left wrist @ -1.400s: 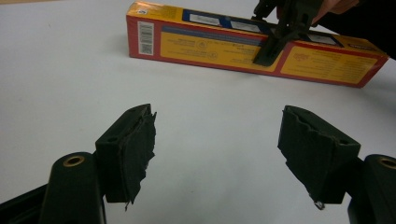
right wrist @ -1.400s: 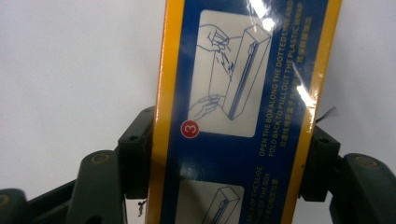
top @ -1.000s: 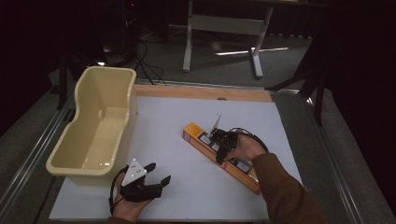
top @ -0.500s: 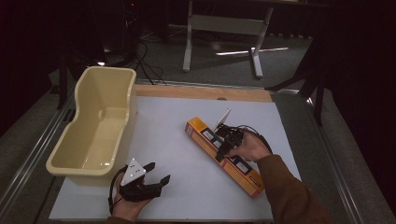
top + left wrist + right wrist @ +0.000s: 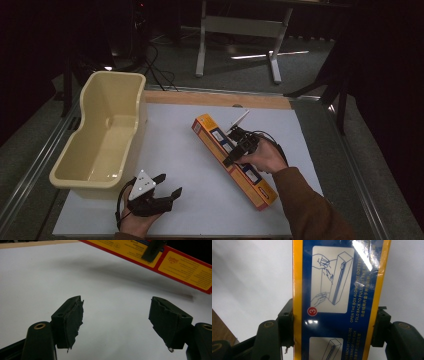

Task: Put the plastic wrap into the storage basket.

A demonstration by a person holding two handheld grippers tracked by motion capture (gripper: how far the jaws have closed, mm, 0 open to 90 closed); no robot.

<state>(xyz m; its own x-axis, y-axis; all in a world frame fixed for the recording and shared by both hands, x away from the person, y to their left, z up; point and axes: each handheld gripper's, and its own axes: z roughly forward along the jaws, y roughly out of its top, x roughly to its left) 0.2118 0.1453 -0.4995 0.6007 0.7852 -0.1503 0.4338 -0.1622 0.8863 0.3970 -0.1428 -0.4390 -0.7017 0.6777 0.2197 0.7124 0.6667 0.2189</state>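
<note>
Clamping the box [image 5: 339, 300] across its width, the right tool [image 5: 239, 149] had one jaw on each long edge; in the right gripper view the pads pressed against the yellow borders on either side of the blue instruction panel. Grip sat near the middle of the box's length, a little toward the far end. Box was long and narrow, yellow-orange with blue panels on its top face. High view showed it lying diagonally over the right half of the surface [image 5: 200, 150], far end pointing up-left toward the tub [image 5: 107, 135], near end pointing down-right beside the person's sleeve [image 5: 310, 210]. Left gripper view showed the box's side held clear of the surface, with a soft shadow cast beneath it. Right hand [image 5: 265, 157] wrapped the tool from the near-right side; cable looped just behind it.

Left tool [image 5: 152, 197] rested low at the near-left of the surface, jaws spread wide apart with nothing between them; left gripper view showed only white surface in the gap. Grey three-cornered plate on its top faced up. Left tool was well apart from the box.

Tub, cream-coloured and empty, stood along the left edge of the surface, just beyond the left tool. White sheet covered the surface; a strip of bare wood showed along the far edge.
</note>
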